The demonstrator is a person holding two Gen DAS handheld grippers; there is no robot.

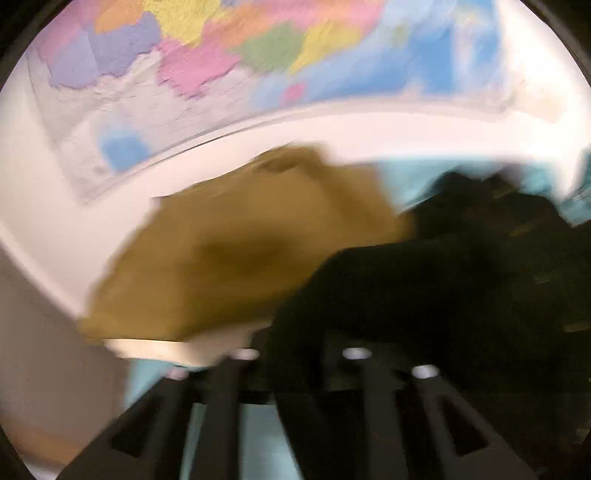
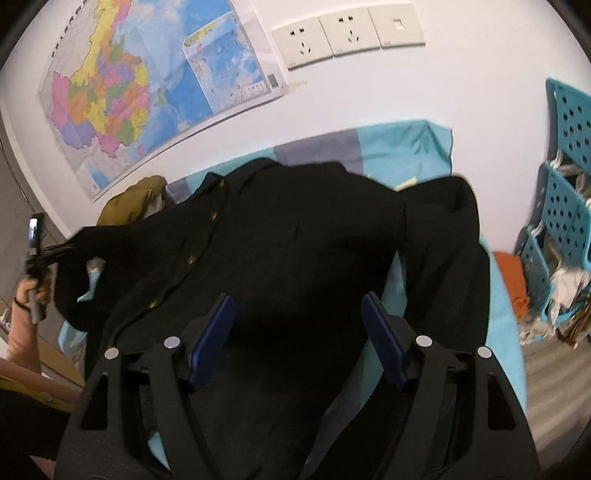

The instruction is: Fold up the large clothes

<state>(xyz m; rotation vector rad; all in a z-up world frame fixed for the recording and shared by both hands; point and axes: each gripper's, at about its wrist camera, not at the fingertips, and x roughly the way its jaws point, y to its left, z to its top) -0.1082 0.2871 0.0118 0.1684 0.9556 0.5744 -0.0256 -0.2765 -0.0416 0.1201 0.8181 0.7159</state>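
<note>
**Black shirt spread on the blue bed, right gripper hanging open above it**

In the right wrist view, the right gripper point(image 2: 297, 338) is hovering over the near part of the black shirt point(image 2: 295, 240), its two blue pads point(image 2: 212, 338) standing wide apart with nothing pinched between them; it is released, with dark cloth lying beneath the gap. The shirt is lying across the blue bedsheet point(image 2: 399, 147), its row of gold buttons point(image 2: 191, 260) running along the left side of the front. One sleeve point(image 2: 447, 236) is trailing toward the right edge of the bed, and bare sheet is showing beside it.

At the left edge of the bed, the left gripper point(image 2: 40, 258) is being held in a person's hand point(image 2: 31, 291) with a pink sleeve point(image 2: 22, 332), and the shirt's other sleeve is reaching up to it; whether its jaws are clamping the cloth I cannot tell. The left wrist view is heavily blurred: black fabric is lying across the gripper's fingers point(image 1: 236, 406), hiding the tips.

Farther back, a mustard-brown garment point(image 2: 129, 205) is lying bunched at the far left corner of the bed, just beside the shirt's collar. Beyond the right edge, blue perforated shelves point(image 2: 565, 206) are holding crumpled items, with an orange cloth point(image 2: 511, 280) next to them. On the white wall point(image 2: 461, 92) behind, a coloured map point(image 2: 147, 85) is hanging, with three wall sockets point(image 2: 347, 35) to its right.
</note>
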